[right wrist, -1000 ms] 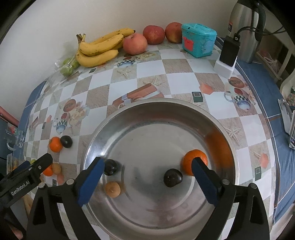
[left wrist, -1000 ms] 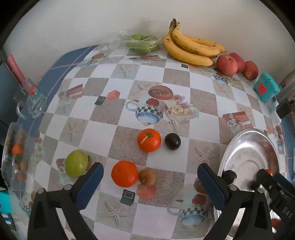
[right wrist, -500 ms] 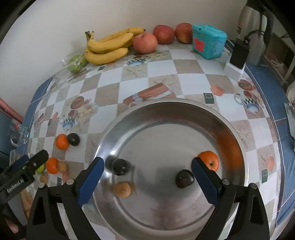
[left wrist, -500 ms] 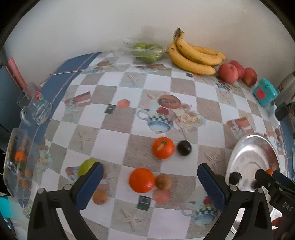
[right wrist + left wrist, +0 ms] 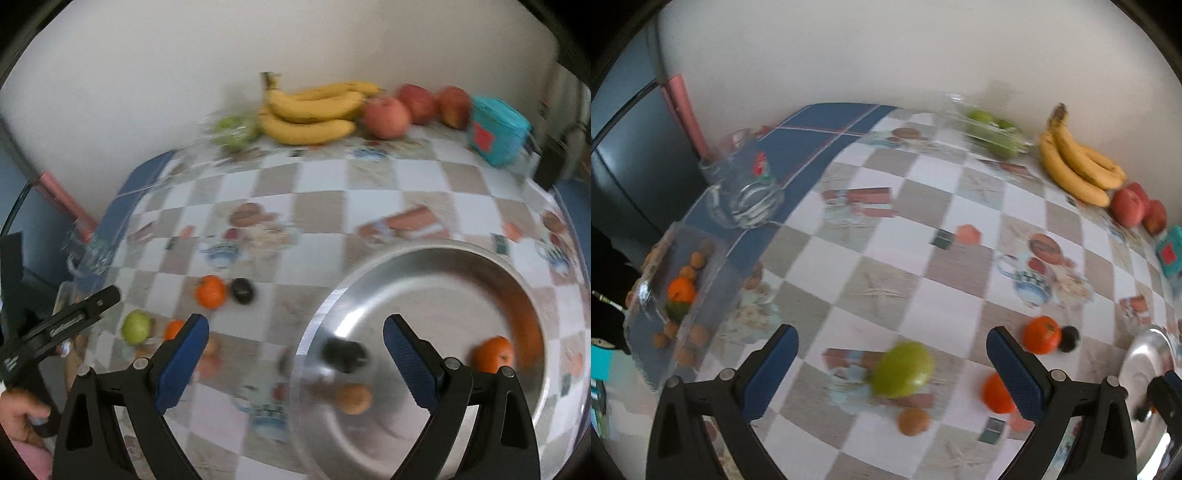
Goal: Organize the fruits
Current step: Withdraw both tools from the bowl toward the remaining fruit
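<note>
White wall backs a desk (image 5: 964, 210) under a checked cloth, and on it our fruit lies scattered. We hold the left claw (image 5: 892, 354) wide open and empty, with the green fruit (image 5: 903, 363) sitting between its blue pads on the near part of the cloth. Just right of it lies an orange (image 5: 995, 393), partly behind the right pad, and a small brown fruit (image 5: 914, 421) lies nearer to us. Farther right sit a second orange (image 5: 1041, 334) and a dark plum (image 5: 1069, 338), touching or nearly so. Our right claw (image 5: 295, 347) is also spread wide with nothing in it, hovering over the near left rim of the steel bowl (image 5: 480, 258), which already holds an orange, a dark fruit and a brown one.

We judge the green fruit to be our next pick. It is round and smooth, so a closing pad that meets it off-centre could send it rolling into the orange or off the near edge.

Both views are smeared, so we cannot tell whether the pads are level with the fruit or above it. Bananas (image 5: 1078, 168), red apples (image 5: 1128, 206) and a bag of green fruit (image 5: 993, 134) line the far wall. A glass mug (image 5: 746, 199) and a clear tray (image 5: 679, 291) stand at the left edge; the tray's contents are hard to make out.
</note>
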Available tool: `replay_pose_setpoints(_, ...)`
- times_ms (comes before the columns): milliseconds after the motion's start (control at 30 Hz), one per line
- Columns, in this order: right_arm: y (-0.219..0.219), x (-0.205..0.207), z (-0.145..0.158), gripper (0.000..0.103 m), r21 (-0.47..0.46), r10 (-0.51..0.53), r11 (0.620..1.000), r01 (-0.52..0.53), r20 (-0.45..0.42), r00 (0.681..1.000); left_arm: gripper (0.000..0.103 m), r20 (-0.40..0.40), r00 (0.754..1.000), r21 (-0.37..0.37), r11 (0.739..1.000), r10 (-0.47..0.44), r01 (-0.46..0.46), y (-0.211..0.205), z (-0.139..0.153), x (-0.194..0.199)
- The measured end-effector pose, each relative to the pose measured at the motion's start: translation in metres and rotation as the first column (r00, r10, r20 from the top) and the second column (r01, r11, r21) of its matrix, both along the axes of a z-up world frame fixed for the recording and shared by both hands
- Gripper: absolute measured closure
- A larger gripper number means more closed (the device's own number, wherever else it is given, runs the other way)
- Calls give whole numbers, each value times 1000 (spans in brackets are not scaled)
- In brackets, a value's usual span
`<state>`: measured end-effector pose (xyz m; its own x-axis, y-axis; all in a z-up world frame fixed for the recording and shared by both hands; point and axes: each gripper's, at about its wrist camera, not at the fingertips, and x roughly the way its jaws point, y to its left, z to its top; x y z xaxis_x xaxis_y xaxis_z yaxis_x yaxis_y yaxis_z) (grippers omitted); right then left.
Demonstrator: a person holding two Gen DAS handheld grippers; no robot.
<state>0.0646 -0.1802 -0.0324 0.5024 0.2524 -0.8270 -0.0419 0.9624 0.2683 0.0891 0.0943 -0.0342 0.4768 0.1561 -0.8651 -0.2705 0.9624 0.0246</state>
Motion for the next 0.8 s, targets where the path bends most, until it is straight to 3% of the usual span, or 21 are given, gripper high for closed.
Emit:
replay_pose_setpoints(133, 31, 4, 1, 7, 11, 66, 998, -66, 8, 998, 0, -10, 1000, -47, 999, -2, 2, 10, -4, 1)
replay_pose_setpoints(367, 74, 12, -18, 9, -4, 155, 988, -156, -54, 986, 0, -42, 999, -71, 997, -23, 20, 6, -12, 6)
replay_pose_setpoints(400, 77, 12, -20, 11, -11, 161, 987, -162, -61, 985, 0, -51, 998, -73, 997, -24, 21, 6, -14, 6)
replay_pose_setpoints(467, 83, 14, -27, 28, -23, 173, 984, -175, -81, 982, 0, -72, 997, -90, 996, -26, 19, 5, -21, 8)
replay_pose_setpoints(700, 91, 20, -50, 47, 10, 194, 981, -194, -146, 970, 2, -106, 994, -140, 990, -5, -10, 7, -38, 11)
replay_pose_setpoints(800, 93, 22, -57, 54, 22, 195, 981, -194, -166, 967, 9, -111, 994, -157, 987, -3, -15, 7, -41, 13)
